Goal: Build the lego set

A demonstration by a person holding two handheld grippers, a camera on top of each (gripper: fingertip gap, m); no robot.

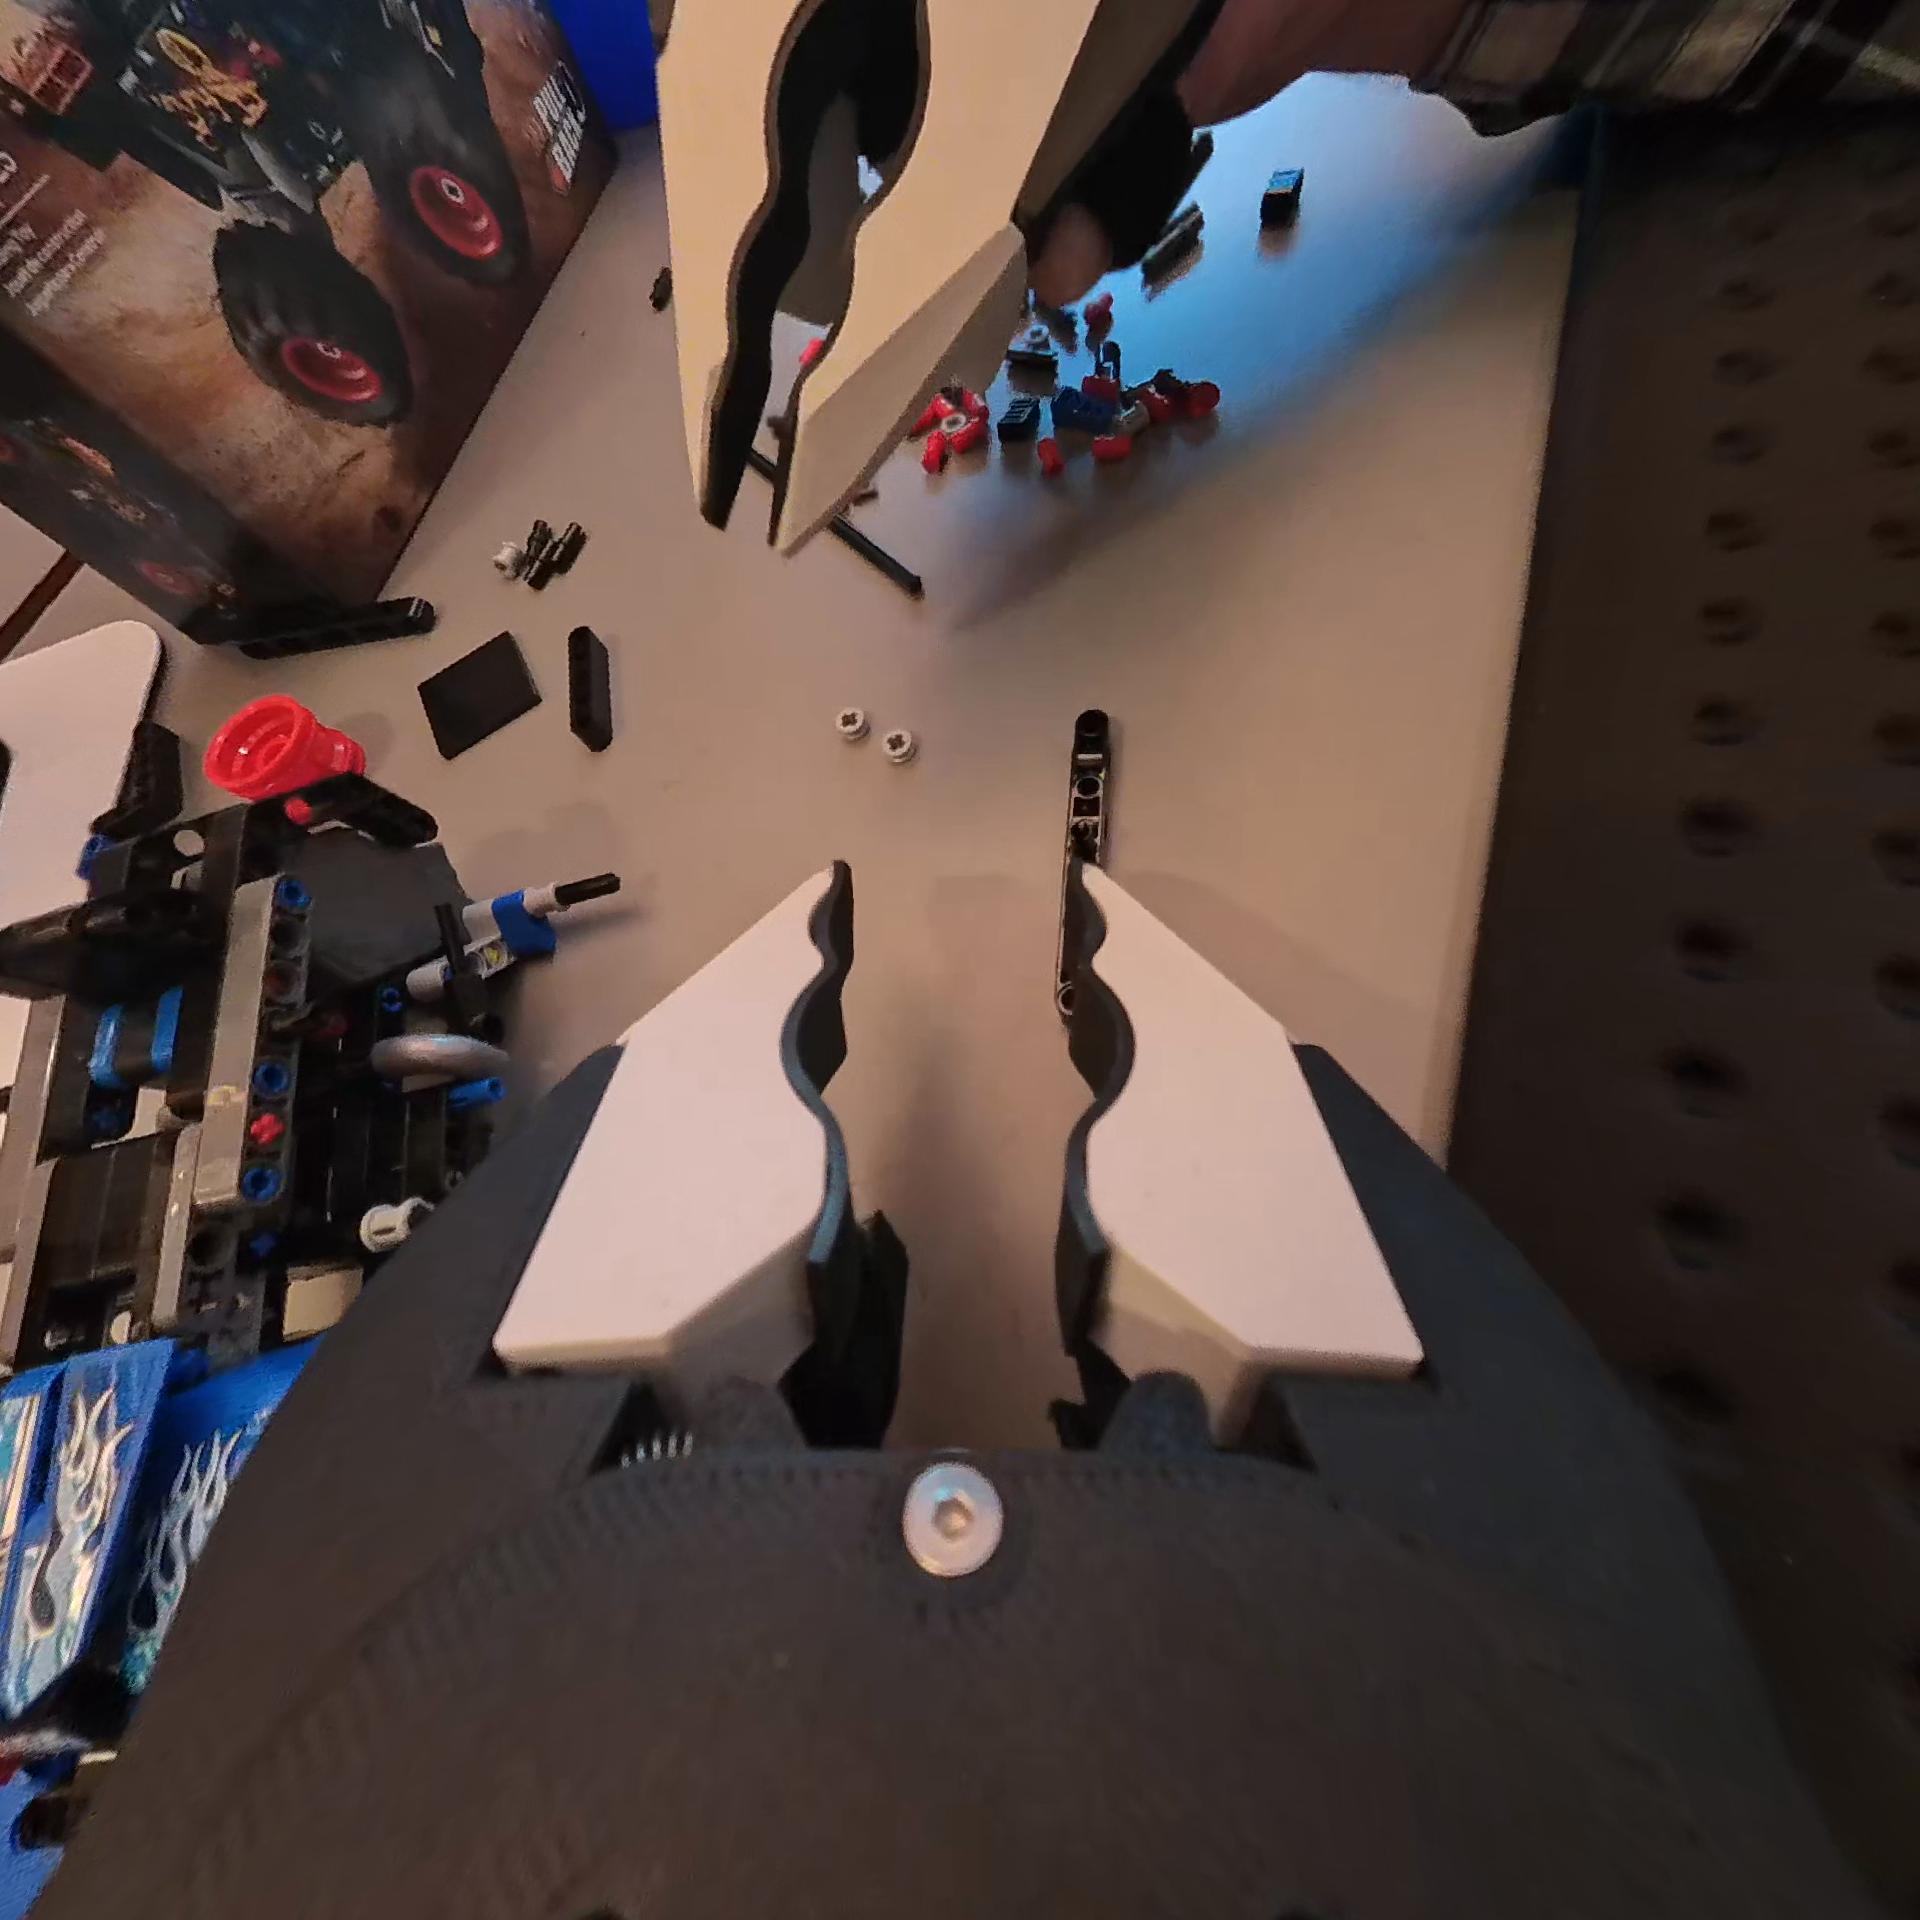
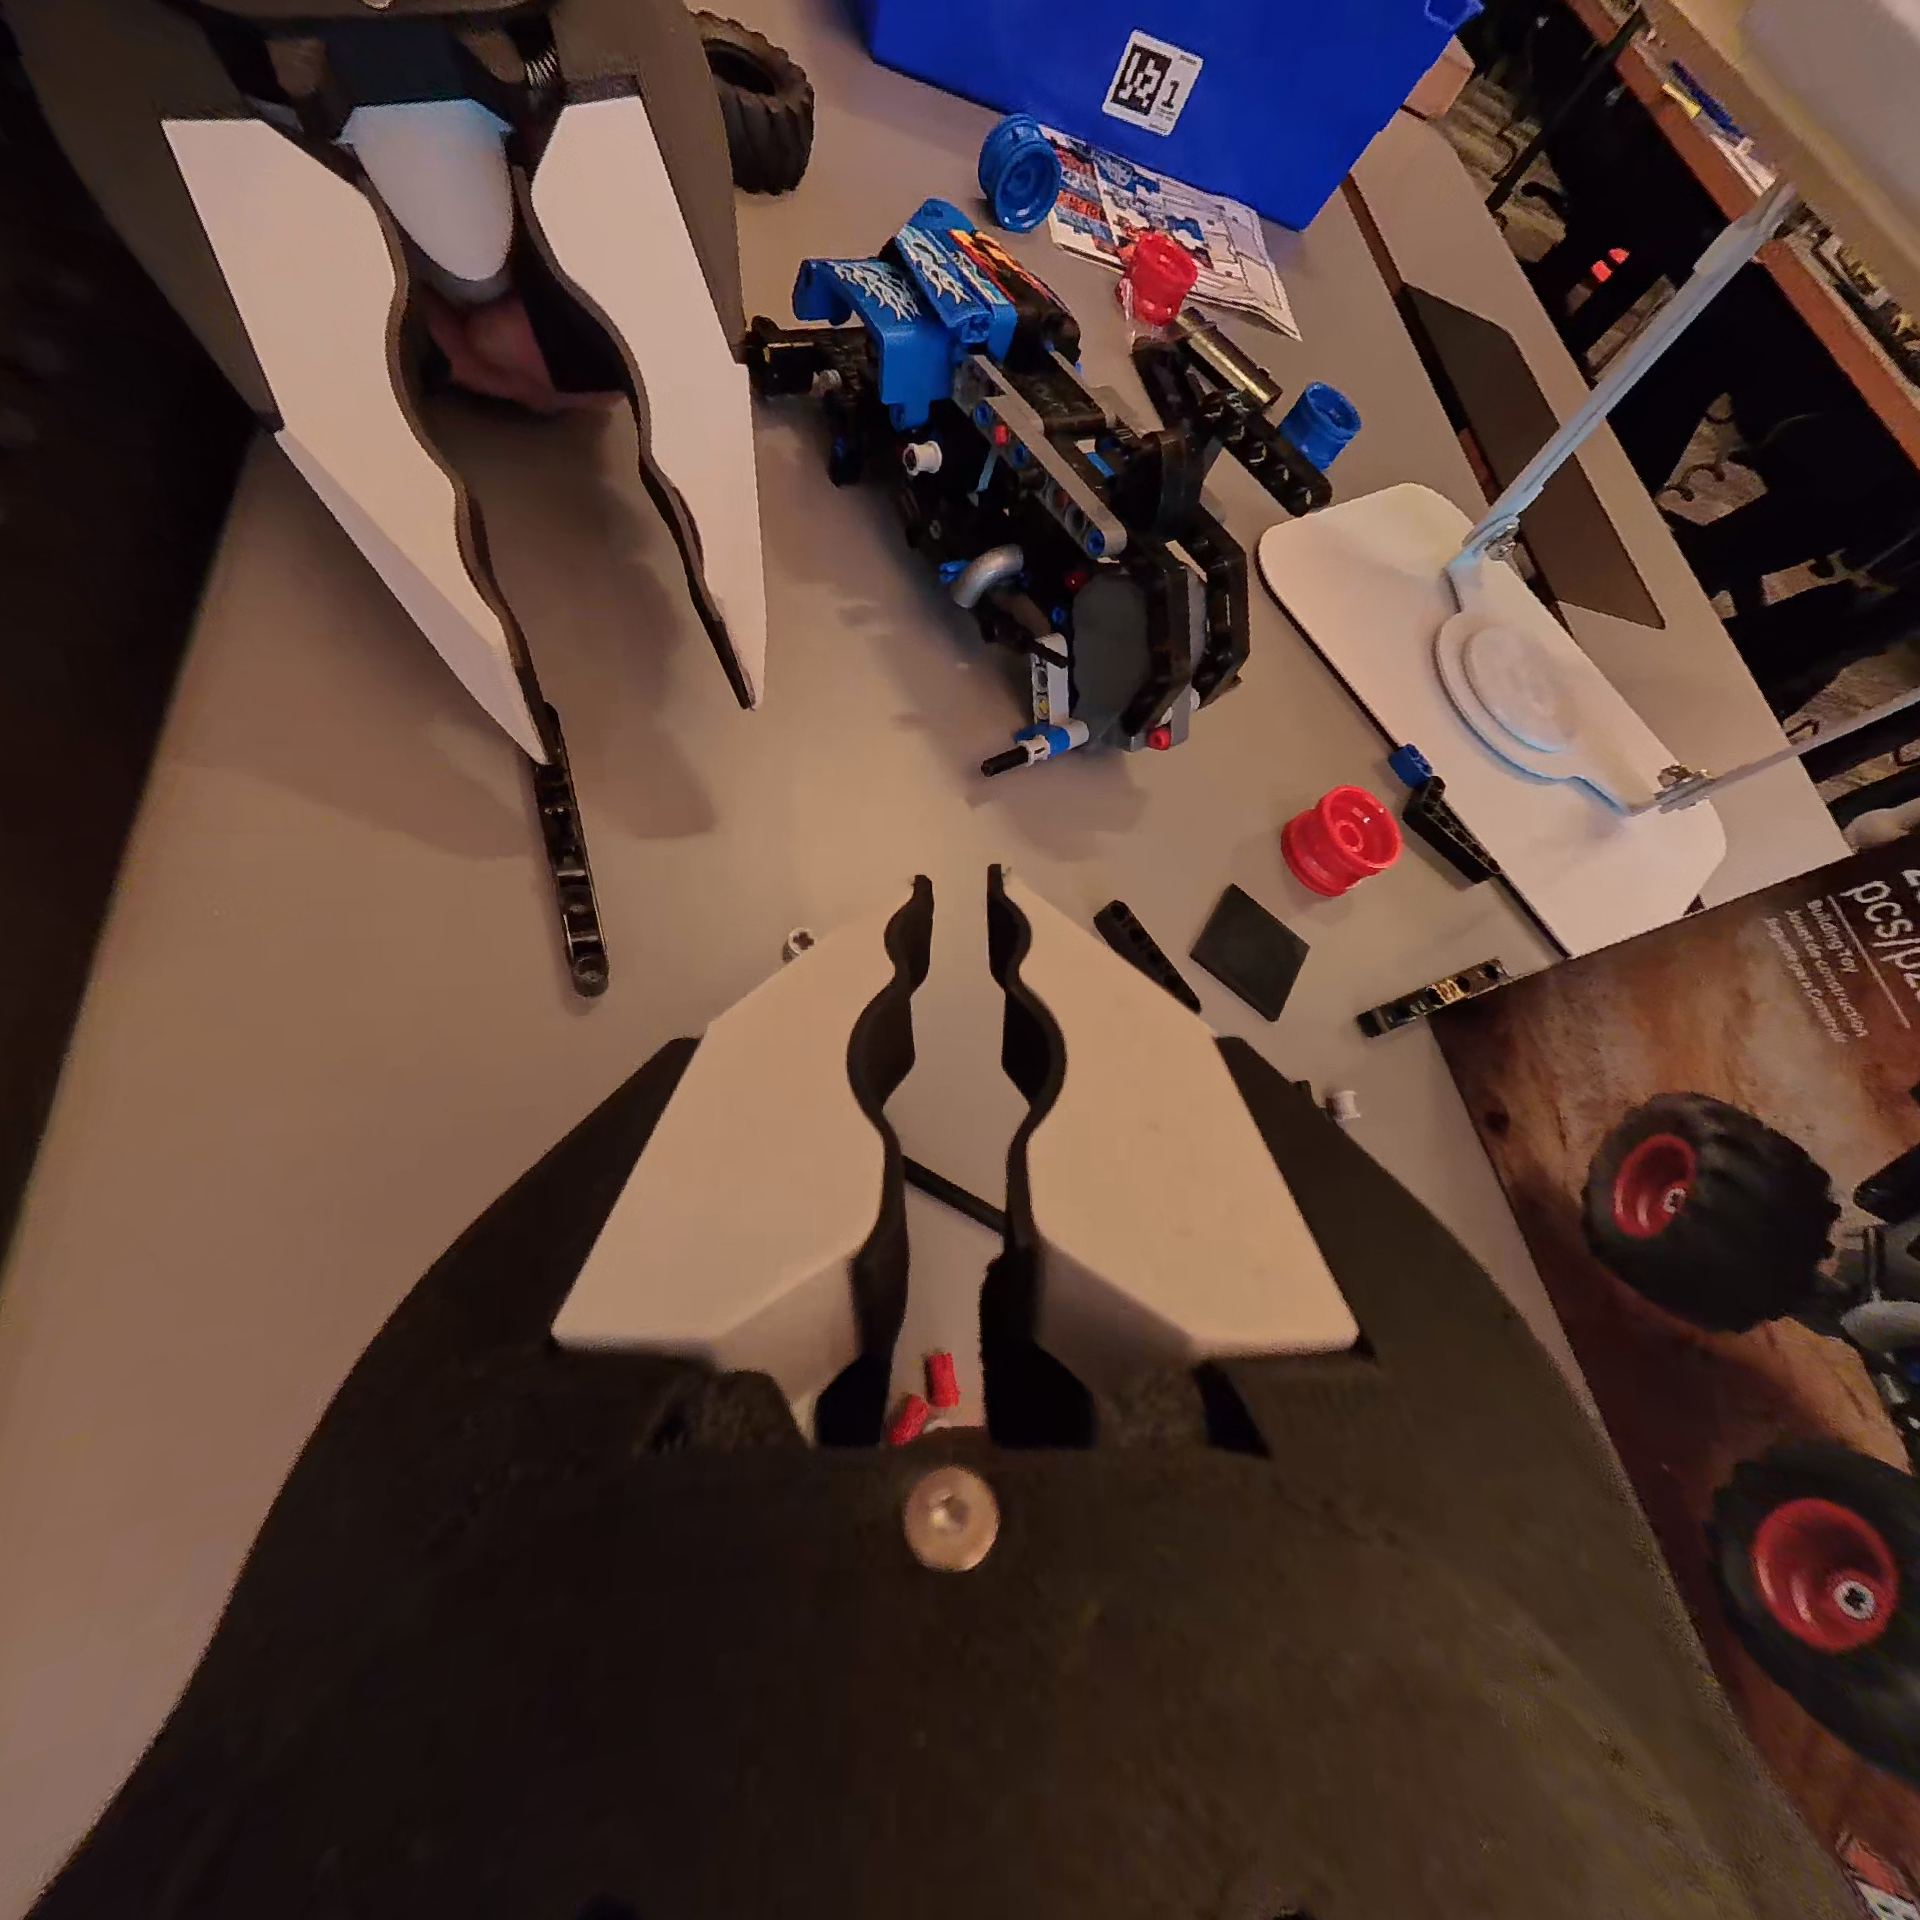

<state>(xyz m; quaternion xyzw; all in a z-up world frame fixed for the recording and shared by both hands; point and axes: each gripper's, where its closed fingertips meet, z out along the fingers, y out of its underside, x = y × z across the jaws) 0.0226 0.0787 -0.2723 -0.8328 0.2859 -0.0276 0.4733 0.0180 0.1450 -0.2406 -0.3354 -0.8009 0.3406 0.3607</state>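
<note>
The partly built black and blue truck (image 1: 239, 1039) lies on the grey table (image 1: 1247, 727), left of my left gripper (image 1: 964, 883). That gripper is open and empty, low over the table. A long black beam (image 1: 1088, 800) lies on the table along its right finger. My right gripper (image 2: 958, 881) hovers with its jaws a narrow gap apart, holding nothing. A black axle (image 2: 956, 1195) lies under it. The right gripper also shows in the left wrist view (image 1: 758, 525), and the left gripper (image 2: 644, 722), the beam (image 2: 566, 862) and the truck (image 2: 1039, 468) in the right wrist view.
The set's box (image 1: 260, 312) stands at the far left. A pile of small red and blue pieces (image 1: 1070, 405) lies behind the right gripper. Two grey bushes (image 1: 875, 734), a black tile (image 2: 1247, 951), a red hub (image 2: 1340, 840), a blue bin (image 2: 1195, 83) and a white stand base (image 2: 1455, 675) are around. My right fingertips sit around 8 centimetres from my left ones. The right tips stand about 7 centimetres off the black axle (image 2: 956, 1195). My left wrist view (image 1: 867, 547) looks at it from another angle.
</note>
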